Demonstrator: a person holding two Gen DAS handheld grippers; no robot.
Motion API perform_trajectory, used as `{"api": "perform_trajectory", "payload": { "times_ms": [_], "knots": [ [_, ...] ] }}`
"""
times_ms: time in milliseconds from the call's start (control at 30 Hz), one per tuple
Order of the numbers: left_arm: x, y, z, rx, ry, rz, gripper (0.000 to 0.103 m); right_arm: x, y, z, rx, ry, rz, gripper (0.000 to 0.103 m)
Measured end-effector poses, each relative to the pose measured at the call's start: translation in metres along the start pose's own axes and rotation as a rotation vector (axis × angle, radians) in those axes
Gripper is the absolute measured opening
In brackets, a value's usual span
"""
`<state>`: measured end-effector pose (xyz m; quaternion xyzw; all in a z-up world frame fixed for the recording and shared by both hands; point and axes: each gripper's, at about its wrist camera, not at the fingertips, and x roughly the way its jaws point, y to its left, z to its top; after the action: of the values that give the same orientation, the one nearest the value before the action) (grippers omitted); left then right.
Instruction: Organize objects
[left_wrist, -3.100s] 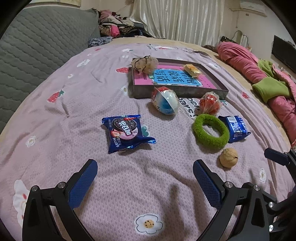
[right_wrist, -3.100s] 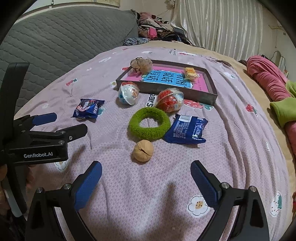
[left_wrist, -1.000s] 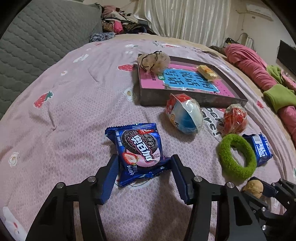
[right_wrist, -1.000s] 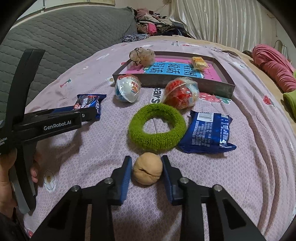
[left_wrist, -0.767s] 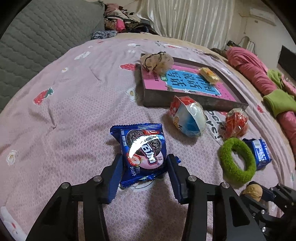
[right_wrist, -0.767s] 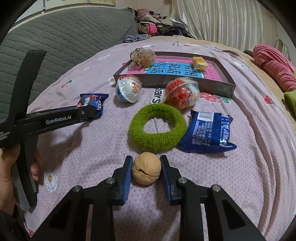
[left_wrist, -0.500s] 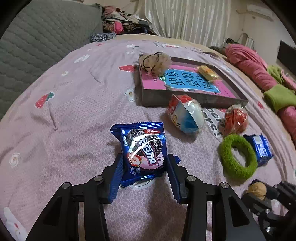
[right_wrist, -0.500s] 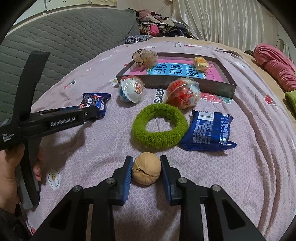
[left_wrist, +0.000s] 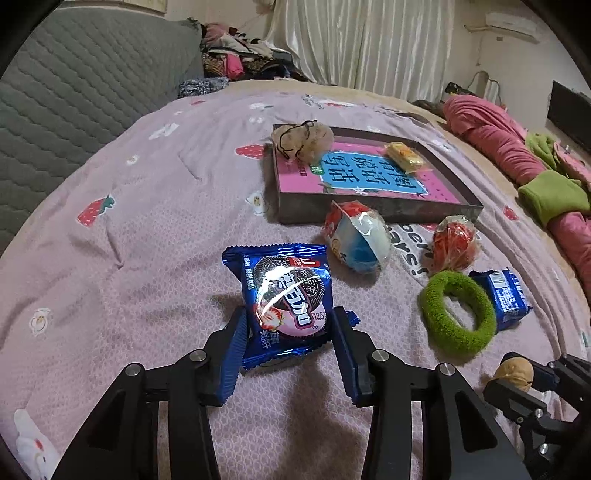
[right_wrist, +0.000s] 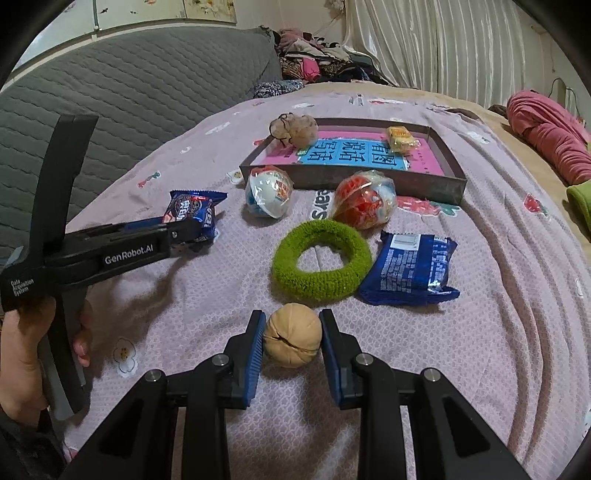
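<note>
Where printed, "GenRobot.AI" on left gripper

Right gripper: walnut clamped between blue pads. Green ring just beyond; blue packet touching it. Left gripper: cookie packet pinched. Tray farther back.

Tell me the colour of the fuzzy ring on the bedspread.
Green; the fuzzy ring shows best in the right wrist view.
</note>
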<state>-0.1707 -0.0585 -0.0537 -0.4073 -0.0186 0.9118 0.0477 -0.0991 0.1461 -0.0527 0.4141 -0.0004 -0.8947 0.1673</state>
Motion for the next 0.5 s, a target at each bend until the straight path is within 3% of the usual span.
{"api": "perform_trajectory", "payload": {
  "times_ms": [500],
  "knots": [
    [-0.023, -0.012, 0.006, 0.026, -0.033, 0.007, 0.046, -0.025, -0.001, 0.015, 0.000, -0.064, 0.009, 0.030]
  ]
}}
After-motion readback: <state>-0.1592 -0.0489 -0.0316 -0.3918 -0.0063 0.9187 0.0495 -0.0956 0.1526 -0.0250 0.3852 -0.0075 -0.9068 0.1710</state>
